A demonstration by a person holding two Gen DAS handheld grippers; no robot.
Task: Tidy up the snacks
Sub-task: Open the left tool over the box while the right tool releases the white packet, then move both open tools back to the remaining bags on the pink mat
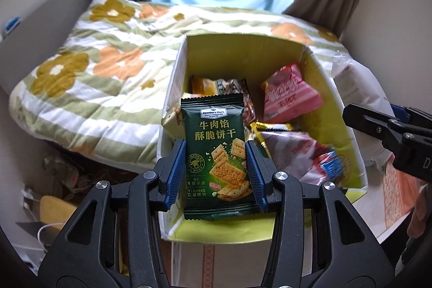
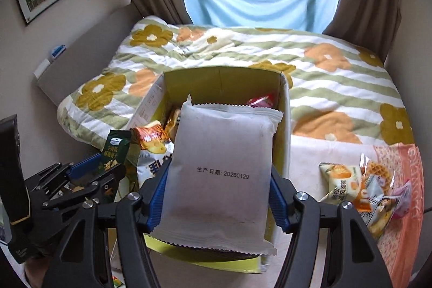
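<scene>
Both tools are loaded up right now. The left tool (image 1: 216, 174) is clamped on a dark green cracker packet (image 1: 216, 153), blue pads pressing its two long sides, packet standing upright with the Member's Mark label facing the camera. It's held over the near-left part of the open box (image 1: 348, 131), a cardboard one with a yellow-green inside that sits at the edge of the bed.

The right tool (image 2: 218, 196) is gripping a plain white snack bag (image 2: 218, 174), printed date side up, and it hangs over the near half of that same box. From the right wrist view you can see the left tool off to the lower left with the green packet poking out of it.

Already lying in the box: a pink wafer packet (image 1: 291, 96) against the right wall, an orange-and-yellow chip bag (image 2: 152, 139) on the left side, and a few more wrappers underneath that I honestly can't make out, too jumbled and blurry.

Outside the box, on the right, a couple of loose snack packs (image 2: 348, 185) lie on a pink patterned cloth (image 2: 405, 207), near the box but not touching it. The floral quilt (image 2: 337, 88) covers the bed behind everything.
</scene>
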